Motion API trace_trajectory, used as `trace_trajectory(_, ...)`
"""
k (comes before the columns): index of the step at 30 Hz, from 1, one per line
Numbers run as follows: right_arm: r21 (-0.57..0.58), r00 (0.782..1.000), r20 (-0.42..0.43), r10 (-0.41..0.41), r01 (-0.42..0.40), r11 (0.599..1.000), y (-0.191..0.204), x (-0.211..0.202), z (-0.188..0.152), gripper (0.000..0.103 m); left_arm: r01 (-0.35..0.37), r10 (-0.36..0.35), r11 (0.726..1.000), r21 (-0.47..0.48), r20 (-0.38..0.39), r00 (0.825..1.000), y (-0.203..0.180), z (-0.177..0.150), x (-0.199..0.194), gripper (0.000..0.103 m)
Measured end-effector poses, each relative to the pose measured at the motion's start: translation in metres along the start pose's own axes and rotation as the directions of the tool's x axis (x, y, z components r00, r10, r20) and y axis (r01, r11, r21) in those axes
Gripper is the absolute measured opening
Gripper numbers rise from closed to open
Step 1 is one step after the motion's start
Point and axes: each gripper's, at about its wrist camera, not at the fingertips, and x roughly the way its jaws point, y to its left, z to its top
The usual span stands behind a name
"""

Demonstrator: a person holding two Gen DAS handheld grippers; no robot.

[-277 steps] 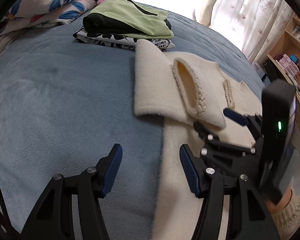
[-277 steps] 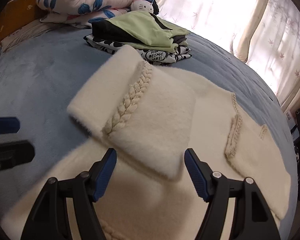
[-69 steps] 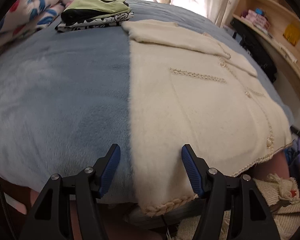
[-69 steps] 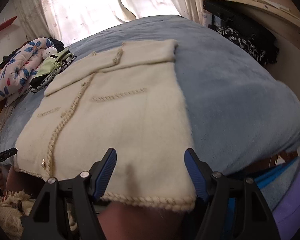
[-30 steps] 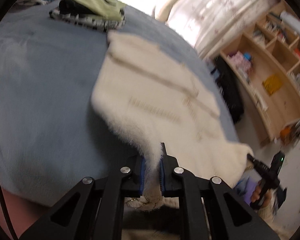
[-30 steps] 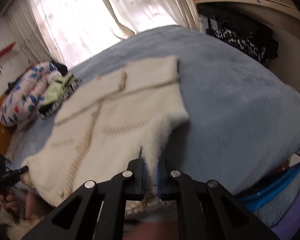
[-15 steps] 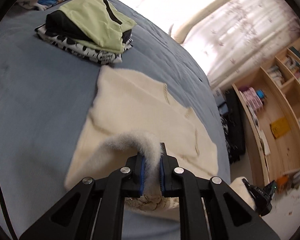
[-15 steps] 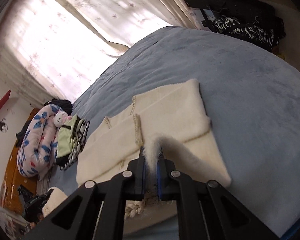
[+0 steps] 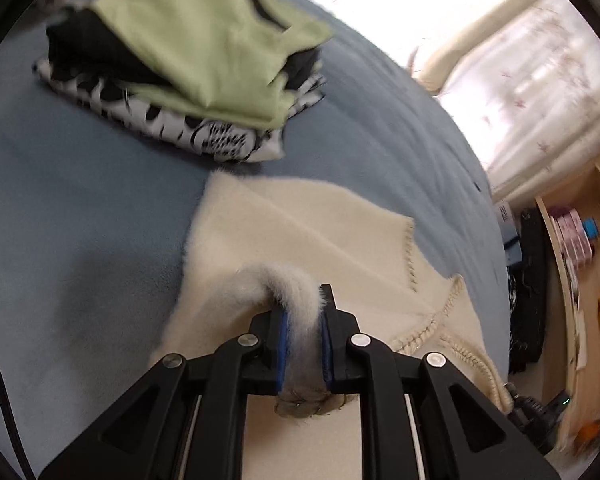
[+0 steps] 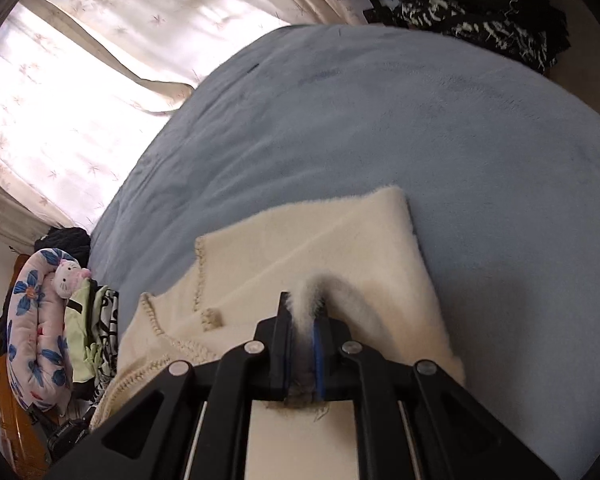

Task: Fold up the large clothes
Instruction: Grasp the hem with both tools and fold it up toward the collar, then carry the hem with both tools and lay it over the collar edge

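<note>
One cream cardigan (image 9: 300, 236) on blue bed (image 9: 80, 200); hem pinched by left gripper (image 9: 303, 344) and right gripper (image 10: 301, 350). One folded stack (image 9: 192, 64) at 11 o'clock. Open blanket at 1 o'clock, right view.

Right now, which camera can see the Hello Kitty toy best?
The right wrist view: the Hello Kitty toy shows whole there, small, resting on the floral quilt. The left wrist view shows none of it, only the folded clothes pile.

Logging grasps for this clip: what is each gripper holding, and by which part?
Both hold the cream cardigan by its braided bottom hem: the left gripper is shut on one hem corner, the right gripper on the other.
</note>
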Motion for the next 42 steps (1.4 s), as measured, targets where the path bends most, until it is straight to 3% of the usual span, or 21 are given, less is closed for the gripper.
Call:
trace_trajectory(3, 0.048, 0.995, -0.062, 0.079, -0.076, 0.996, -0.018, 0.014, 0.007, 0.036, 0.026, -0.027, 1.000, -0.017, -0.062, 0.998, 0.008, 0.009, 0.014, 0.012)
trace_trajectory(9, 0.039, 0.983, -0.015, 0.180, -0.180, 0.983, -0.038, -0.004, 0.012, 0.056, 0.099, -0.091, 0.993, 0.061, -0.109, 0.990, 0.007, 0.017, 0.015, 0.017)
trace_trajectory(16, -0.038, 0.988, -0.022, 0.152, -0.153, 0.988, -0.040, -0.006, 0.012, 0.061, 0.106, -0.087, 0.972, 0.208, -0.097, 0.991, -0.011, 0.013, 0.005, 0.028)
trace_trajectory(19, -0.081, 0.993, -0.033, 0.115, -0.117, 0.990, -0.035, 0.001, 0.011, 0.061, 0.146, -0.133, 0.967, 0.210, -0.075, 0.988, -0.012, 0.017, -0.005, 0.040)
trace_trajectory(21, -0.106, 0.995, -0.042, 0.088, -0.092, 0.990, -0.031, 0.007, 0.010, 0.061, 0.108, -0.105, 0.969, 0.221, -0.026, 0.994, -0.014, 0.019, -0.011, 0.069)
trace_trajectory(23, -0.120, 0.996, -0.052, 0.069, -0.075, 0.990, -0.028, 0.014, 0.010, 0.061, 0.097, -0.103, 0.968, 0.232, 0.015, 0.995, -0.016, 0.021, -0.016, 0.076)
trace_trajectory(27, -0.165, 0.998, -0.058, 0.016, -0.025, 0.986, -0.018, 0.030, 0.010, 0.061, 0.097, -0.103, 0.964, 0.248, 0.012, 0.995, -0.017, 0.025, -0.012, 0.076)
trace_trajectory(35, -0.239, 0.996, -0.070, -0.048, 0.030, 0.971, -0.008, 0.052, 0.016, 0.061, -0.077, 0.084, 0.923, 0.377, -0.002, 0.996, -0.012, 0.024, 0.028, 0.076)
trace_trajectory(37, -0.255, 0.996, -0.062, -0.058, 0.040, 0.966, -0.007, 0.055, 0.015, 0.061, -0.096, 0.109, 0.915, 0.391, -0.011, 0.994, -0.012, 0.024, 0.039, 0.071)
trace_trajectory(40, -0.297, 0.995, -0.034, -0.095, 0.081, 0.951, -0.002, 0.061, 0.012, 0.059, -0.132, 0.152, 0.896, 0.425, -0.013, 0.988, -0.017, 0.021, 0.054, 0.052)
trace_trajectory(42, -0.348, 0.990, 0.002, -0.138, 0.130, 0.928, 0.004, 0.062, 0.006, 0.039, -0.149, 0.170, 0.882, 0.447, -0.005, 0.985, -0.022, 0.016, 0.059, 0.037)
